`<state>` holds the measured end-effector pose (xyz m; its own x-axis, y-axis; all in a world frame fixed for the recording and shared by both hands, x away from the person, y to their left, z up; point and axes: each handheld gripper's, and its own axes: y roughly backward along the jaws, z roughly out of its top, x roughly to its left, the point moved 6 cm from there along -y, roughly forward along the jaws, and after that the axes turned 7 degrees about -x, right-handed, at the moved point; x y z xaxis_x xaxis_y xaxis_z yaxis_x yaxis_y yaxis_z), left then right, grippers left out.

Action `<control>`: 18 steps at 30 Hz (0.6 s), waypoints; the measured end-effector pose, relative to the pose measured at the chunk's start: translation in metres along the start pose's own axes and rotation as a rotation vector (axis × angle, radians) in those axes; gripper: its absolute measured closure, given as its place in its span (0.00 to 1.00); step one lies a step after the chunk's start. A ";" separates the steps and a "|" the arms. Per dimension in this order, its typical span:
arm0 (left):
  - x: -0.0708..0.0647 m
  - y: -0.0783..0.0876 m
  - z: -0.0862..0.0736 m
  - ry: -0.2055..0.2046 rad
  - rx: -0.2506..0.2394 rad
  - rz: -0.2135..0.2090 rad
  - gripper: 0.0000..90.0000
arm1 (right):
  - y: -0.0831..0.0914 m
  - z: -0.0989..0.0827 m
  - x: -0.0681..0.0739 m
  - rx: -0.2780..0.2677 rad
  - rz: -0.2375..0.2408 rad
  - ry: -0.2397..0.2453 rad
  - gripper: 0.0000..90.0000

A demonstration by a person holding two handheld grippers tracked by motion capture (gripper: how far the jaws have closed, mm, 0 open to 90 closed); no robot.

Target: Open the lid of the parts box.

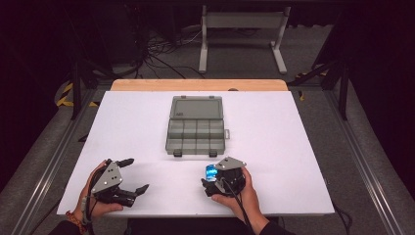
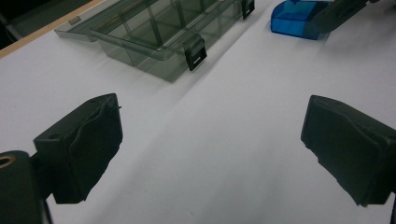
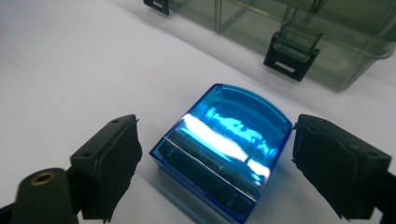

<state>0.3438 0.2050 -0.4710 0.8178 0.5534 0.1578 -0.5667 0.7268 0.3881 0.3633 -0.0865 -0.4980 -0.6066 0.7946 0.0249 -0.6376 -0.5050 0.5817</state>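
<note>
Two grippers sit low over the white table point(image 1: 274, 127). Right gripper point(image 3: 212, 158) straddles the blue box point(image 3: 224, 149), jaws apart, seemingly not yet pinching. Left gripper point(image 2: 210, 140) idles, spread wide. Nothing lies in the open grey organizer point(image 1: 195, 132); pickup and placing remain.

This looks like a lab or recording studio set up for handling trials. A plain white worktop point(image 1: 274, 147) sits on a wooden board point(image 1: 198, 85) inside a metal-rail frame point(image 1: 44, 171), with dark surroundings beyond. Loose cables point(image 1: 161, 51) trail over the grey carpeted floor point(image 1: 235, 63), and yellow-black hazard tape point(image 1: 63, 95) marks the frame's feet. The grey legs of a desk stand point(image 1: 242, 34) rise at the back.
</note>
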 end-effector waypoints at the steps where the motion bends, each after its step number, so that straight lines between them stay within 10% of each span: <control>1: 0.000 0.000 0.000 -0.002 0.001 0.001 0.07 | -0.003 0.000 0.000 0.006 -0.012 -0.010 0.18; 9: 0.002 0.002 -0.001 0.007 -0.003 0.005 0.07 | -0.014 0.001 0.003 0.024 -0.087 -0.013 0.26; 18: 0.004 0.002 -0.002 0.000 0.006 0.011 0.08 | -0.009 0.001 0.000 0.025 -0.068 -0.009 0.43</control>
<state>0.3452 0.2097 -0.4714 0.8116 0.5611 0.1625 -0.5750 0.7184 0.3914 0.3697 -0.0816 -0.5023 -0.5581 0.8297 -0.0084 -0.6653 -0.4414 0.6022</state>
